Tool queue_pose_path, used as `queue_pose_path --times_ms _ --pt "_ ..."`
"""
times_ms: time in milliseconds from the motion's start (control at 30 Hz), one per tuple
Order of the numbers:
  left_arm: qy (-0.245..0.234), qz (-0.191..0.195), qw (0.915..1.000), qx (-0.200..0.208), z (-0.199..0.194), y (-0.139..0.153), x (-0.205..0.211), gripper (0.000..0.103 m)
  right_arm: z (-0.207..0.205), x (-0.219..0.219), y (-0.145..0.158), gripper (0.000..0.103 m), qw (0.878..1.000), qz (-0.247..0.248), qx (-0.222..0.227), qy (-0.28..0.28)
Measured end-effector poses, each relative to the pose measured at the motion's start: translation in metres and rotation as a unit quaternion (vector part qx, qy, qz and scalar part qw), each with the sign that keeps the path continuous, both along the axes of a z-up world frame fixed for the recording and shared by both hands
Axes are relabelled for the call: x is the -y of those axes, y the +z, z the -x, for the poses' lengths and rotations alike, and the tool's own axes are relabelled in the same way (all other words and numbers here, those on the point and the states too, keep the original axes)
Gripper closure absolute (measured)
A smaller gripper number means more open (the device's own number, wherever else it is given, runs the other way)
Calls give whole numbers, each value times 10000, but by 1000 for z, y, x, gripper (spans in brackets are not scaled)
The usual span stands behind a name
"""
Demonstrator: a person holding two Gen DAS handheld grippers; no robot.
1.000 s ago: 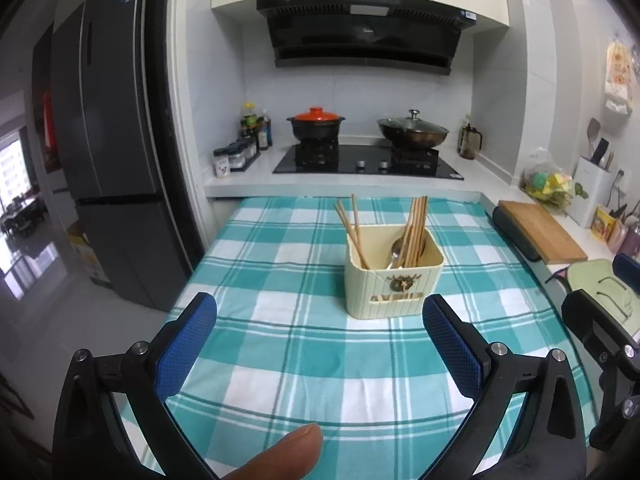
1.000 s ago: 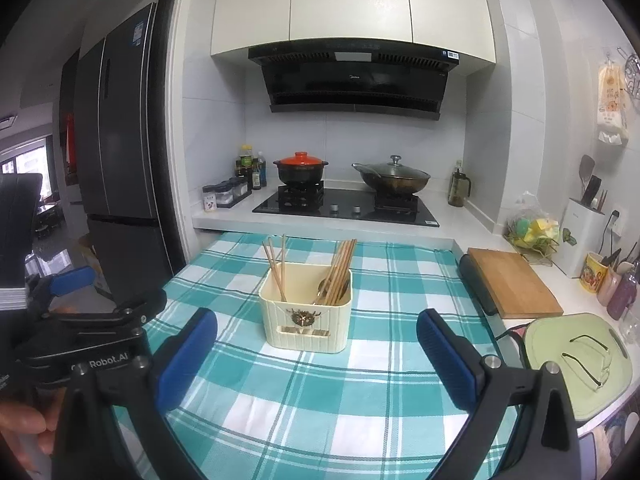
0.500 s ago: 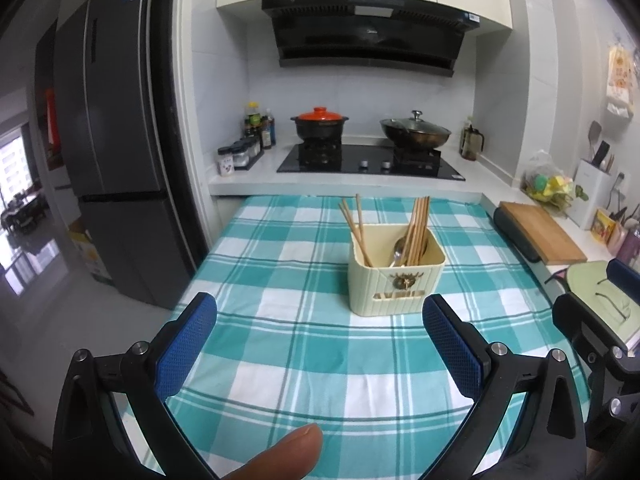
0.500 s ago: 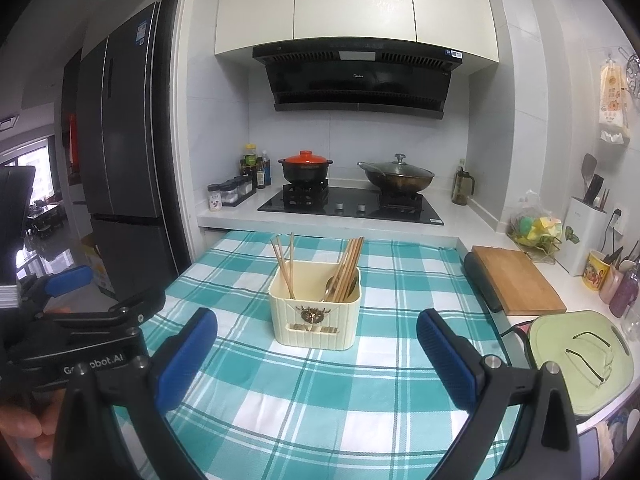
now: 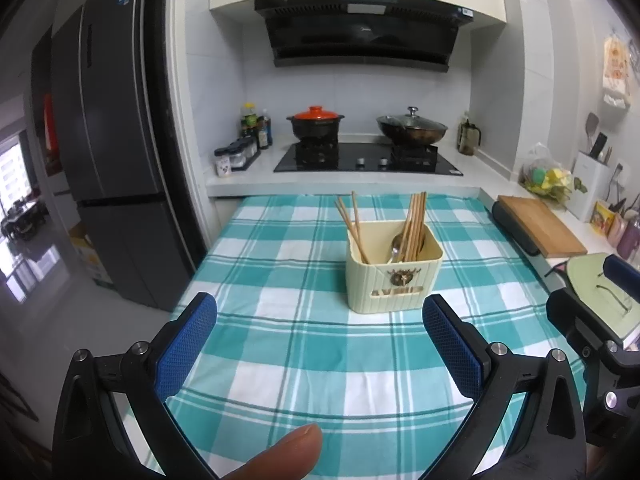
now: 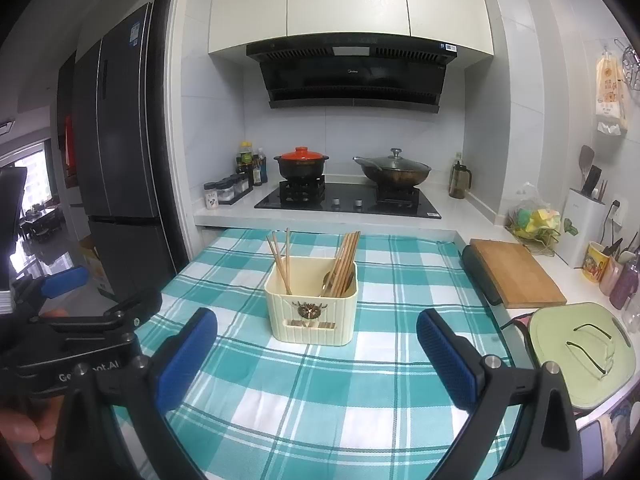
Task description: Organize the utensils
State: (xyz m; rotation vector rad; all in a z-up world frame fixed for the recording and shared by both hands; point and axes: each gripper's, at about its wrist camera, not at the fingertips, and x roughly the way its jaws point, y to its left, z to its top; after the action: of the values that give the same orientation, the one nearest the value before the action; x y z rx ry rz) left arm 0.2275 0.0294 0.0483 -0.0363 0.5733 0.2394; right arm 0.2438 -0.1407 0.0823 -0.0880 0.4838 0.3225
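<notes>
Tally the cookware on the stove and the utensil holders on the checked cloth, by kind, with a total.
Black pot with orange lid: 1
Wok with glass lid: 1
Cream utensil holder: 1
Total: 3

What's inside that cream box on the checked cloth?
The cream box holds wooden chopsticks in two bunches, leaning left and right, and a metal spoon beside the right bunch. Its walls hide their lower ends and the bottom.

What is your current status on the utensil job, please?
Left gripper and right gripper open, empty. Utensil holder upright on checked cloth, chopsticks and spoon inside. Path clear.
</notes>
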Motion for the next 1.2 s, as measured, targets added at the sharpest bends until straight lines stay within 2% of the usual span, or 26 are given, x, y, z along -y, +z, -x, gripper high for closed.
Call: queue_pose_path --times_ms 1200 --pt "11 -13 10000 -44 -1 -3 -1 0 -1 -4 -1 1 9999 -19 -80 65"
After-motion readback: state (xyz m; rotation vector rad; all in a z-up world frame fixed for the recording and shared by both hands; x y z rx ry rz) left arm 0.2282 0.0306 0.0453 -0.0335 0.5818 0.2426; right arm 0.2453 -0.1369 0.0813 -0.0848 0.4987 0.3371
